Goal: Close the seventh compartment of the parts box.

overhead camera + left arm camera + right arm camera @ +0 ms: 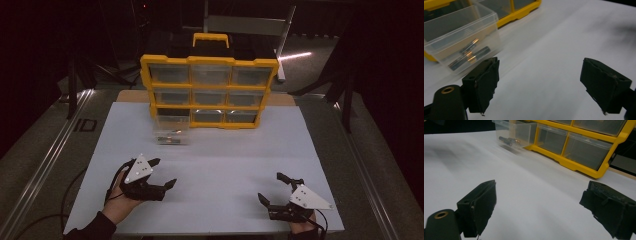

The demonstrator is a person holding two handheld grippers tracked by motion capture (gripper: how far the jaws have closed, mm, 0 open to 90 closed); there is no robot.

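A yellow organizer with clear drawers stands upright at the back of the white sheet. Its bottom-left drawer is pulled out toward me and holds a few dark cylinders with metal ends, which also appear in the right gripper view. My left gripper rests low at the near left, in front of that drawer, open with nothing between its pads. At the near right my right gripper is open and empty too, angled toward the organizer and the drawer.
A yellow carry handle tops the organizer. Metal rails run along the left of the table, and dark stands and cables sit behind it. Bare white sheet lies between the two grippers and the organizer.
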